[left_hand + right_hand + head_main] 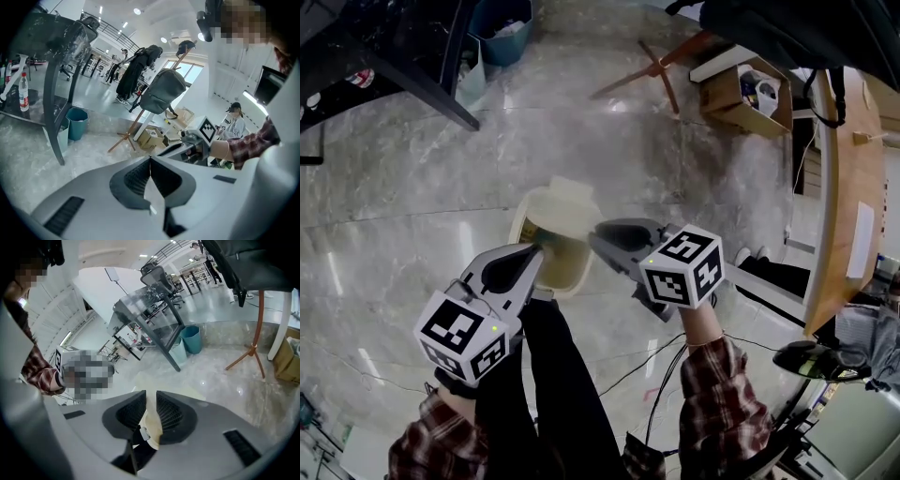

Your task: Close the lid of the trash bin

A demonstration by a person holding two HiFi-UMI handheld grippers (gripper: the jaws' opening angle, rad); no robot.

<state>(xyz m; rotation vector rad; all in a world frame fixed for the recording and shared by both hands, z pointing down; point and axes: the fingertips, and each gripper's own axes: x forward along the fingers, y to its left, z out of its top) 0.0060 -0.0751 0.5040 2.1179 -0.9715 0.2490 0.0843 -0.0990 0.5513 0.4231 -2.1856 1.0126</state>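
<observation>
A cream trash bin (566, 279) stands on the marble floor just ahead of my legs. Its lid (568, 201) is raised at the far side and leans over the opening. In the head view my right gripper (598, 234) reaches in from the right to the lid's near right corner. In the right gripper view its jaws (151, 397) stand narrowly apart with the cream lid edge (151, 423) between the pads. My left gripper (534, 251) sits at the bin's left rim; its jaws (150, 159) meet at the tips with nothing between them.
A black table leg (422, 89) and teal bins (502, 28) are at the far left. A wooden stand (661, 70) and a cardboard box (750, 94) lie beyond the bin. A wooden tabletop (853, 187) runs along the right. Cables (666, 366) trail on the floor.
</observation>
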